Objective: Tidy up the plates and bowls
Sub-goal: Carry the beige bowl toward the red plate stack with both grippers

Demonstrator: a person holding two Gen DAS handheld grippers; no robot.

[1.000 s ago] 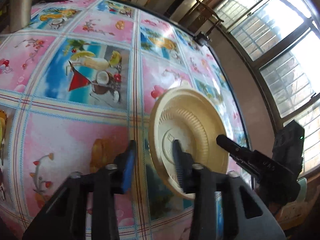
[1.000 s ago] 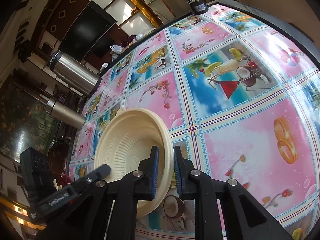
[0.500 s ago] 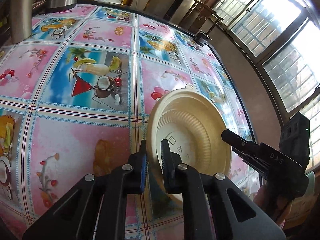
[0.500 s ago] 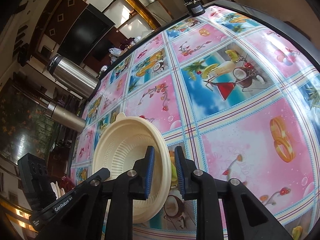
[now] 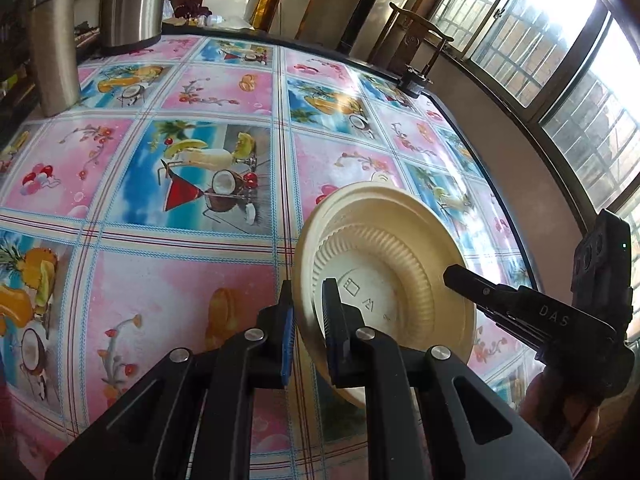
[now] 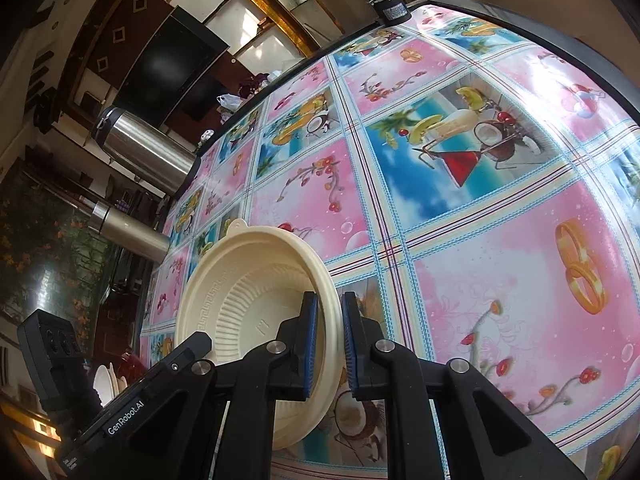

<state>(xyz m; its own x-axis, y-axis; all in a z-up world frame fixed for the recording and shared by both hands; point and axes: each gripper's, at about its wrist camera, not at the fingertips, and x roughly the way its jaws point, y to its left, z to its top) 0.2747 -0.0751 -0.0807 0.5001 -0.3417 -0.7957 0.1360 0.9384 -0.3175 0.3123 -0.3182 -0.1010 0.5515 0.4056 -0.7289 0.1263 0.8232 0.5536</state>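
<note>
A cream disposable plate is tilted up on its edge over the flowery tablecloth, and both grippers hold it. My left gripper is shut on the near rim, with the ribbed underside facing that camera. On the opposite rim my right gripper is shut, looking into the plate's hollow. One of the right gripper's fingers shows against the underside in the left wrist view. A small tab sticks out behind the far rim.
Two steel flasks stand at the table's far left. A small black device sits on the far edge. More pale dishes show below the table's edge at lower left. Windows run along the right.
My left gripper, open a second ago, has shut on the plate's rim. The plate stays held between both grippers, and the left view has risen and tipped back slightly.
</note>
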